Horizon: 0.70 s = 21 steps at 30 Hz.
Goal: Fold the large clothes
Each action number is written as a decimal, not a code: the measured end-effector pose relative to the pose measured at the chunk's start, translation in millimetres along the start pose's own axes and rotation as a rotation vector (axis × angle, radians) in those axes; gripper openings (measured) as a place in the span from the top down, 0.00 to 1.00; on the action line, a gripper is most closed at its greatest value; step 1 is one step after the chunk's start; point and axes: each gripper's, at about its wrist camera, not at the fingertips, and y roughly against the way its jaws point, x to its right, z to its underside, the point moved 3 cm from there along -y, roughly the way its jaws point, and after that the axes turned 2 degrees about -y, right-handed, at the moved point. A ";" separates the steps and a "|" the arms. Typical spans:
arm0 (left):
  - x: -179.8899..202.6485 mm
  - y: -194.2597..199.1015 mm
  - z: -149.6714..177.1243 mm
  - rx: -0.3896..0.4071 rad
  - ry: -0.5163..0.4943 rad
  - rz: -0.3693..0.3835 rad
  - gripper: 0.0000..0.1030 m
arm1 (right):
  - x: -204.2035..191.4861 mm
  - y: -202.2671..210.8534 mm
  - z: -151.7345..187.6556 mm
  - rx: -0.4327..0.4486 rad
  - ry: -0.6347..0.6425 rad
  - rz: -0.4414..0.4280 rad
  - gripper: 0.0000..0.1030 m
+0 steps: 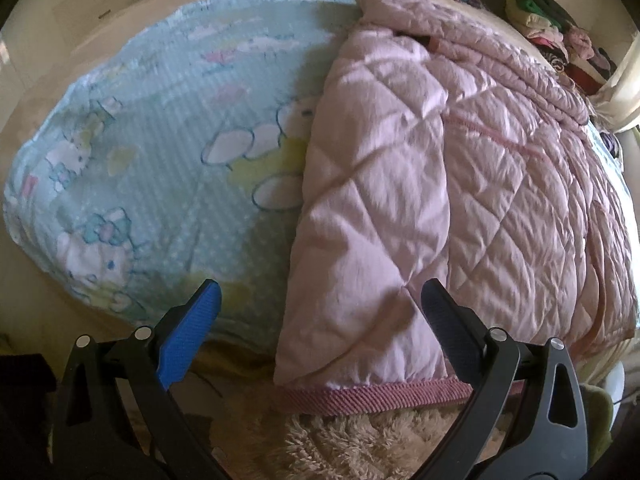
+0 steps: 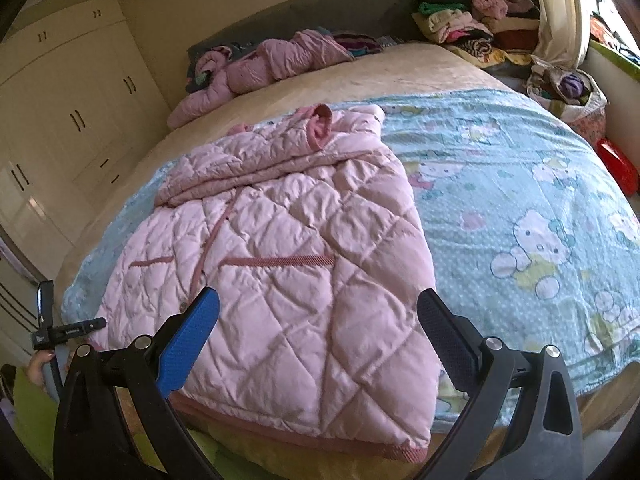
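Pale-blue cartoon sheet (image 2: 520, 184) covers the near part of the bed (image 2: 360, 76), and the pink quilted jacket (image 2: 280, 232) lies flat on it, hem at the near edge, collar far. One side panel already looks folded over the body in the left view. Both tongs, left gripper (image 1: 320, 308) and right gripper (image 2: 320, 316), hang released, jaws wide, grasping nothing, just above the hem (image 2: 392, 450). A sound next fold, I judge: pinch both hem corners together, lift evenly, carry toward the collar (image 2: 320, 128), keeping edges aligned.
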 end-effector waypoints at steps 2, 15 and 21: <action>-0.7 -4.8 1.7 -0.018 0.008 0.015 0.09 | 4.4 -0.4 3.5 -0.009 -0.004 0.004 0.04; -5.2 -18.6 5.6 -0.039 0.044 0.052 0.09 | 33.3 -12.1 39.6 -0.131 -0.001 0.044 0.04; -2.6 -19.9 4.6 -0.031 0.033 0.043 0.10 | 46.6 -31.6 65.4 -0.228 -0.031 0.042 0.04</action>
